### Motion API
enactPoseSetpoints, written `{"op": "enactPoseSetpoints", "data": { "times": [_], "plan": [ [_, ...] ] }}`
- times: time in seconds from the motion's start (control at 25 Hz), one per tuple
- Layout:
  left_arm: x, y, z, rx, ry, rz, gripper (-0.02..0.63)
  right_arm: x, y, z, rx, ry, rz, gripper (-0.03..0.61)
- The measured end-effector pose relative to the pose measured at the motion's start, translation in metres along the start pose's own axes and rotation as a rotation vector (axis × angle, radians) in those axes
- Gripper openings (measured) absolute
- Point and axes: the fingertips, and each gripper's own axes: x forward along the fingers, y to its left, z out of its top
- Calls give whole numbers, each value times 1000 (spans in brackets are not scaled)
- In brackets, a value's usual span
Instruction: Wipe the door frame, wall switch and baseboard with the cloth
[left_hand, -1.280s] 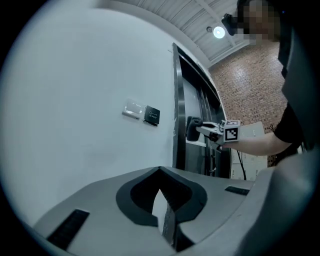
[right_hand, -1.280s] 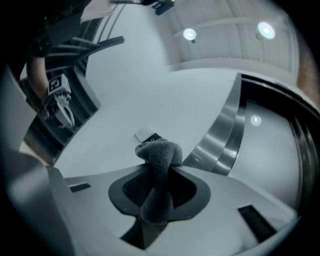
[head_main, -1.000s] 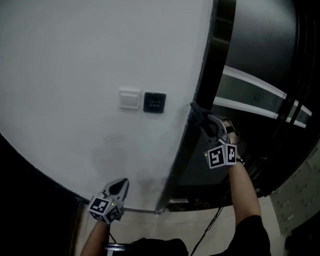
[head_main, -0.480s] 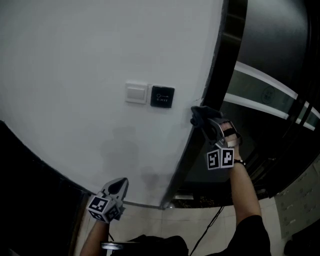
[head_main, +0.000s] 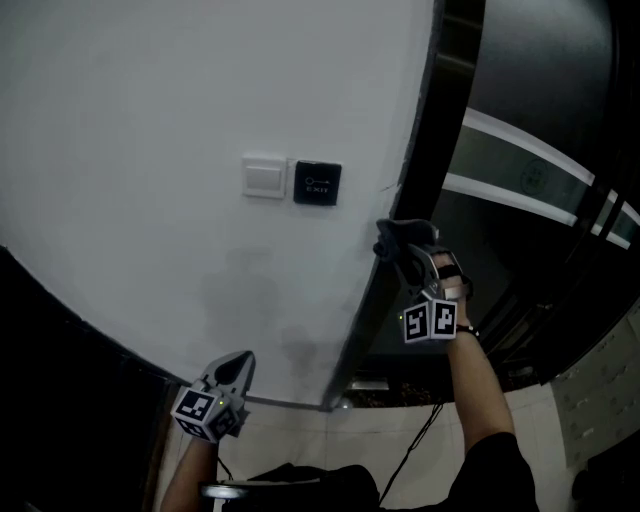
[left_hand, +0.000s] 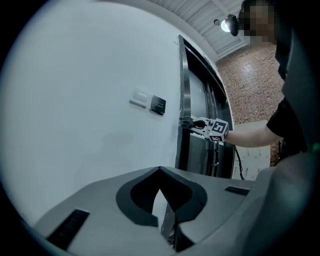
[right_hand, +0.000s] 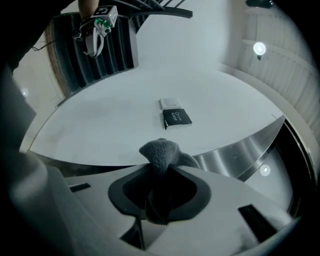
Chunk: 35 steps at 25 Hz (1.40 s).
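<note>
Right gripper view shows the right gripper (right_hand: 159, 180) clamped on a bunched grey cloth (right_hand: 161, 151). The wad sticks out ahead of the jaws, seemingly touching the metal door frame (right_hand: 235, 150). The wall switch (right_hand: 170, 103) and a black button panel (right_hand: 176, 118) sit further ahead on the wall. The left gripper (head_main: 232, 372) hangs low, jaws nearly together, holding nothing. To wipe well, I judge, press the wad flat on the frame's edge — firm, even strokes along it — without loosening the pinch.

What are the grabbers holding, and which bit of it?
The right gripper pinches the grey cloth by a bunched-up fold, with a wad poking out past its tips. The left gripper holds nothing; its jaws are together.
</note>
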Motion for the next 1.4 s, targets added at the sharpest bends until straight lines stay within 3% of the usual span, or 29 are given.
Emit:
{"op": "enactPoseSetpoints", "data": {
  "times": [0.6, 1.4],
  "plan": [
    [-9, -3, -10, -7, 25, 9, 2, -5, 52, -12, 144, 41, 64, 83],
    [-18, 5, -8, 25, 25, 56, 2, -14, 138, -28, 186, 77, 214, 83]
  ]
}}
